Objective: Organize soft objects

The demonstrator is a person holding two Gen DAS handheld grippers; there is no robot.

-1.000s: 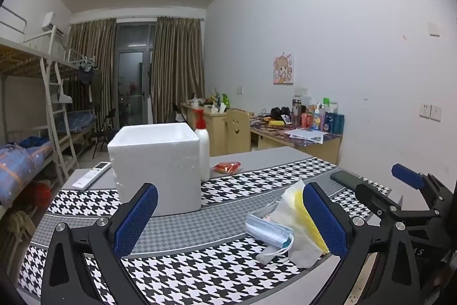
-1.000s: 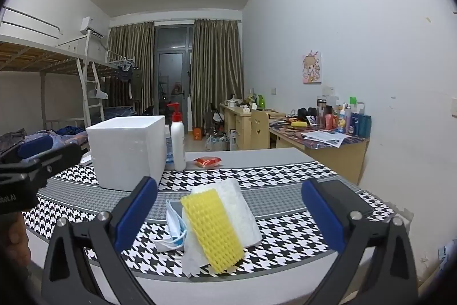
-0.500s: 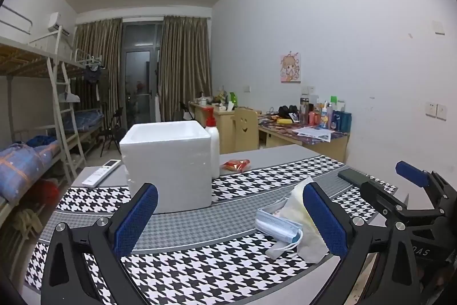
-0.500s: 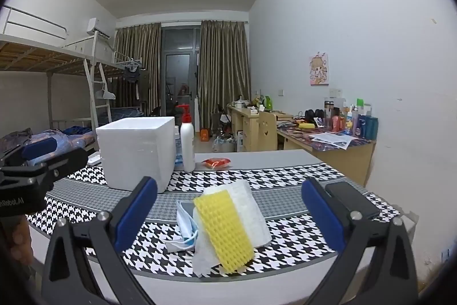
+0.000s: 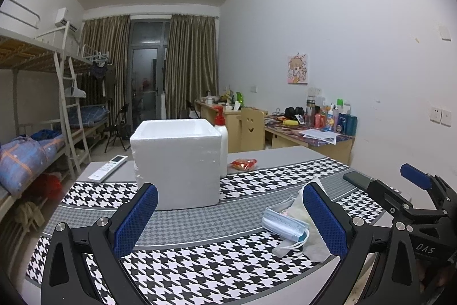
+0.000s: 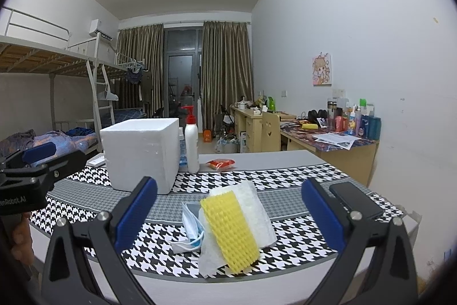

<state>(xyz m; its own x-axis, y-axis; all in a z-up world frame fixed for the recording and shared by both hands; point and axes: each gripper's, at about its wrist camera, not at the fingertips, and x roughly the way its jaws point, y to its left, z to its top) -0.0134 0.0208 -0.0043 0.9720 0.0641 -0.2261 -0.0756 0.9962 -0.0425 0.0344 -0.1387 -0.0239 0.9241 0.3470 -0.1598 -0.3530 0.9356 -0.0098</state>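
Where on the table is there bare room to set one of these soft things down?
Bare cloth lies in front of the foam box, left of the face mask, and between the sponge and the phone. Behind the box it is crowded: pump bottle, red packet, remote.

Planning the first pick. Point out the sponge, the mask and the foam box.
sponge [image 6: 230,227], right wrist view, middle of its yellow face
mask [image 5: 284,223], left wrist view, pleated blue front
foam box [image 5: 177,162], left wrist view, front wall

Yellow sponge [image 6: 230,230] lies on white cloth [image 6: 257,215] beside face mask [image 6: 191,227].
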